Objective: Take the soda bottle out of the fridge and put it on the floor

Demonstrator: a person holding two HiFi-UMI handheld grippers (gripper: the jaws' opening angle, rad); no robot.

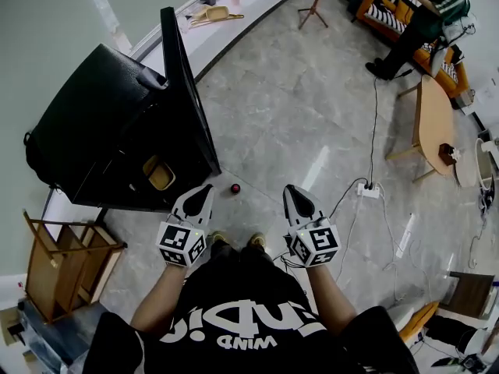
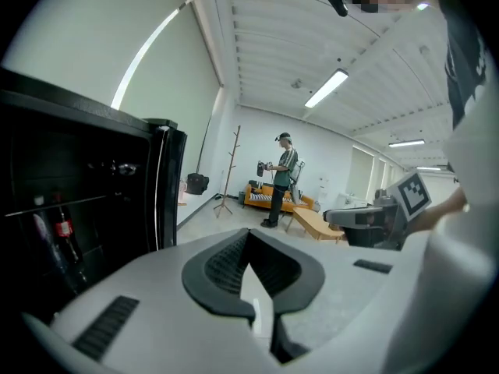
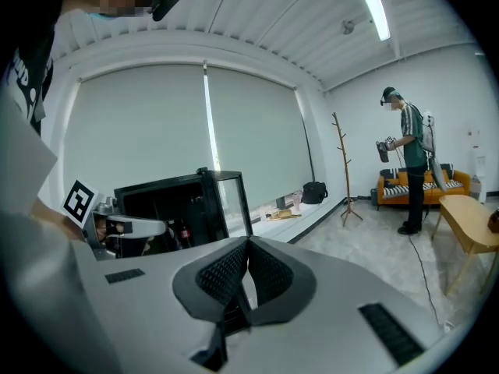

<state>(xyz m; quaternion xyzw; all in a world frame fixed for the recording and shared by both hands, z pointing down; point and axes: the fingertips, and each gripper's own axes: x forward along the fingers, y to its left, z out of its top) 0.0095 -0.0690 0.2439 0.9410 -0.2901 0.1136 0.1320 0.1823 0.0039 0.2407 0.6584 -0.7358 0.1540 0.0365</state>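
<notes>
Held close in front of the person's chest, the left gripper and the right gripper both have their jaws pressed together with nothing between them, which suits hands with nothing left to carry. Just beyond their tips, on the grey floor near the bottom corner of the open fridge door, stands what looks like the soda bottle, seen from above as a red cap on a dark body, so the task seems done. Farther left the black fridge gapes open with other bottles inside, likely because shutting it is not asked.
</notes>
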